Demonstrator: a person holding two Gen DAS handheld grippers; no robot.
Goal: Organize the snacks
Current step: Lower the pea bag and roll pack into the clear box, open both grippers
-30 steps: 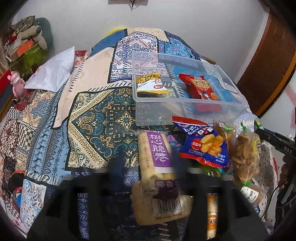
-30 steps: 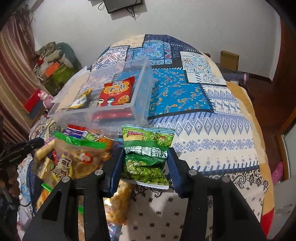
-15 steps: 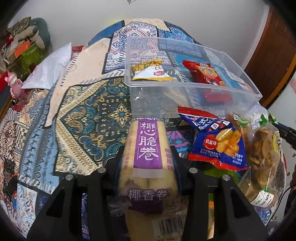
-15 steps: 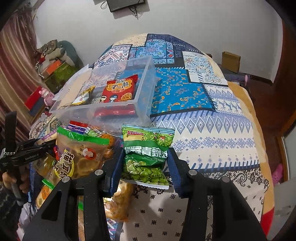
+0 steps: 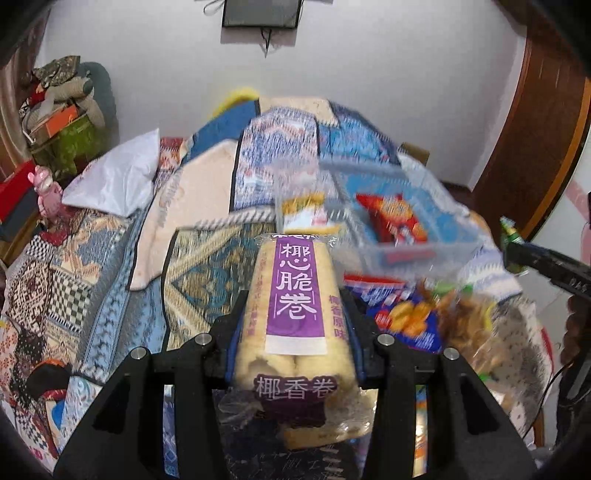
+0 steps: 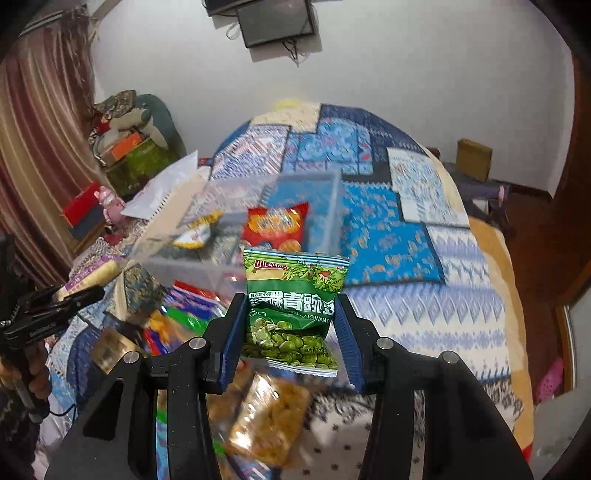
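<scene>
While left gripper (image 5: 295,314) pinches coconut roll pack (image 5: 295,306), right gripper (image 6: 291,328) clamps green pea bag (image 6: 293,306)

Both views are fisheye, each looking forward along its own gripper's two black fingers, which fill the bottom of the frame. The left wrist view sits low over the patterned bedspread (image 5: 207,266), facing the white wall (image 5: 369,74) at the top. The right wrist view faces the same wall (image 6: 406,74) from further right. Both share the clear plastic bin (image 5: 436,236) (image 6: 332,206) mid-frame, blurred, and the wall-mounted screen (image 5: 260,13) (image 6: 275,22) at top centre.
</scene>
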